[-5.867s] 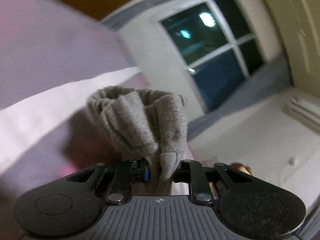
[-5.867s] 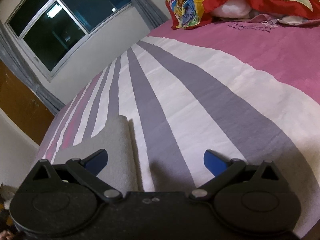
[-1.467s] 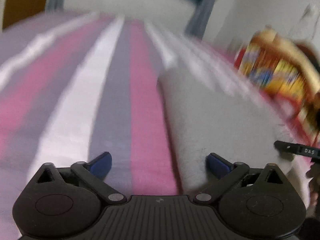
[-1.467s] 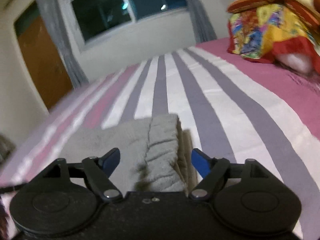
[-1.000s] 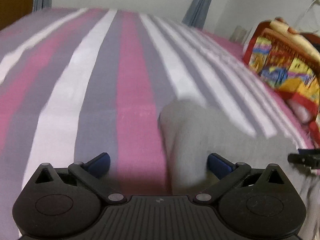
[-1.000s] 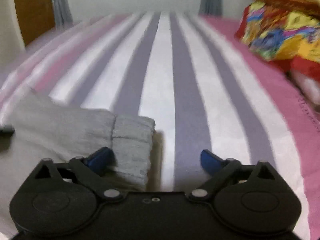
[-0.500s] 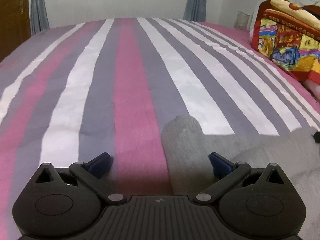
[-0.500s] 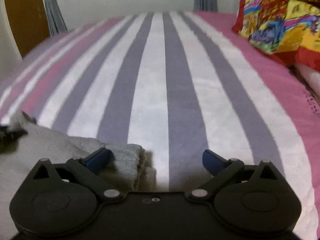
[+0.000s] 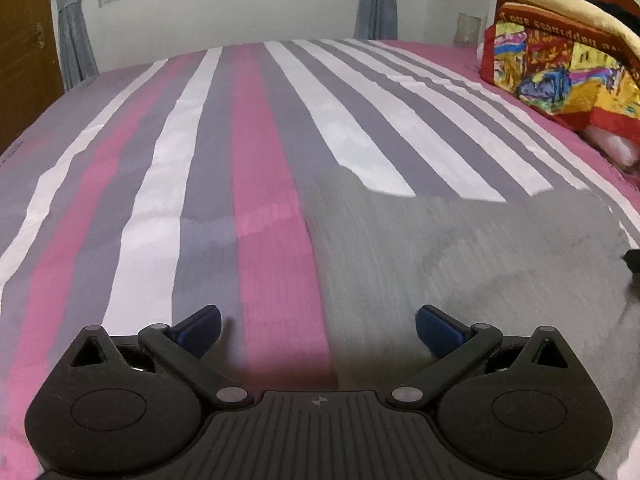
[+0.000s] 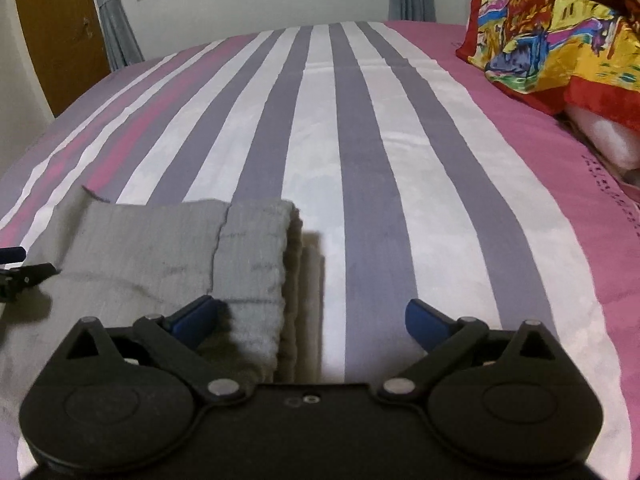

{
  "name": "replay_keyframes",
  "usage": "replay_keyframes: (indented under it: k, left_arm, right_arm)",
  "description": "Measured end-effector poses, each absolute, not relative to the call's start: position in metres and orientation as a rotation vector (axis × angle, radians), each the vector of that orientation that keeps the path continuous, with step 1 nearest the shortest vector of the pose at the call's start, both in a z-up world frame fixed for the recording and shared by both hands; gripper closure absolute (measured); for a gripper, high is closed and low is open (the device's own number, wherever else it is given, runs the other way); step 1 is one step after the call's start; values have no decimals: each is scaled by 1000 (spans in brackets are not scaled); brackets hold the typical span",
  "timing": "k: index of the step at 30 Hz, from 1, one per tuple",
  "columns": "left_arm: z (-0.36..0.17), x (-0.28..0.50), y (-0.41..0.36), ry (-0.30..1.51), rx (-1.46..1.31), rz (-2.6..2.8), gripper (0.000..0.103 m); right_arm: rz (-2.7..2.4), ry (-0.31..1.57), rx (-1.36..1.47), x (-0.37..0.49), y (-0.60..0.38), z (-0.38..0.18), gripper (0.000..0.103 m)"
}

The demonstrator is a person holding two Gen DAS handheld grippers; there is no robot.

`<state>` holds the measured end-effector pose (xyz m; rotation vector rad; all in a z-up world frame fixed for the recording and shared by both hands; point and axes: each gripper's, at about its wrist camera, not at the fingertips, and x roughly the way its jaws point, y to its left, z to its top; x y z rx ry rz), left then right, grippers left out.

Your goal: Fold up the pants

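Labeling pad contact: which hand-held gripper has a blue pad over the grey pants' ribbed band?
The right hand-held gripper: its left pad sits over the pants band; the left hand-held gripper straddles the plain edge.

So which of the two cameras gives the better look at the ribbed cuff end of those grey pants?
The right wrist view: the grey pants lie folded on the striped bedsheet, with the ribbed cuff and its stacked layers sharp. The left wrist view shows only a blurred flat stretch of the pants, no cuff.

Pants (image 10: 168, 256): your grey pair, folded flat.
Edge: ribbed band stacked in layers on your right.
Place: lying on the striped bedsheet (image 10: 360, 128).
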<state>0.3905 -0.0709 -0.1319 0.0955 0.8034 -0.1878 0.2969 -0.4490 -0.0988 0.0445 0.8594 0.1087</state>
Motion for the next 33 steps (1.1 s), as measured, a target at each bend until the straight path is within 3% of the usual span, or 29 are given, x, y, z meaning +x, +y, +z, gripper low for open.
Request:
replay_keyframes:
  k: [5,7,10,12,15,18,22,25,29,30,33]
  left_arm:
    - [-127,367,-67,801,89,-201,0]
    - [-121,348,-63,759,64,-231,0]
    - [-137,336,-59,802,65,-234,0]
    - [-148,337,-48,821,-21,-236,0]
    - [-142,327,-38,808,-87,-211,0]
    - [-142,306,-28,768,-101,-219,0]
    - [-156,283,-10,767,-191,-202,0]
    - [-161,281,-15,768,-133,-191,0]
    - [-153,282,-13,773,-132,-190,0]
    - [-149,278,-12,755,-139,-193,0]
    - [-151,273,-7,750,-165,-205,0]
  right_arm:
    - [111,886,4,282,-446,-98,2]
    - [116,841,16,271,-446,-90,7]
    - [150,755,51,249,-446,-80,4]
    - [128,835,-13,254,-441,-101,3]
    - [105,878,127,259,-457,-113,1]
    - [109,787,173,241,-465,-96,17]
    - [145,749,215,226,-470,-97,13]
    - [115,866,152,235,-462,-127,9]
    - [93,864,145,233,-459,-134,12]
    - [109,845,183,230,-462,-130,17]
    - [131,729,232,214,-472,-110,17]
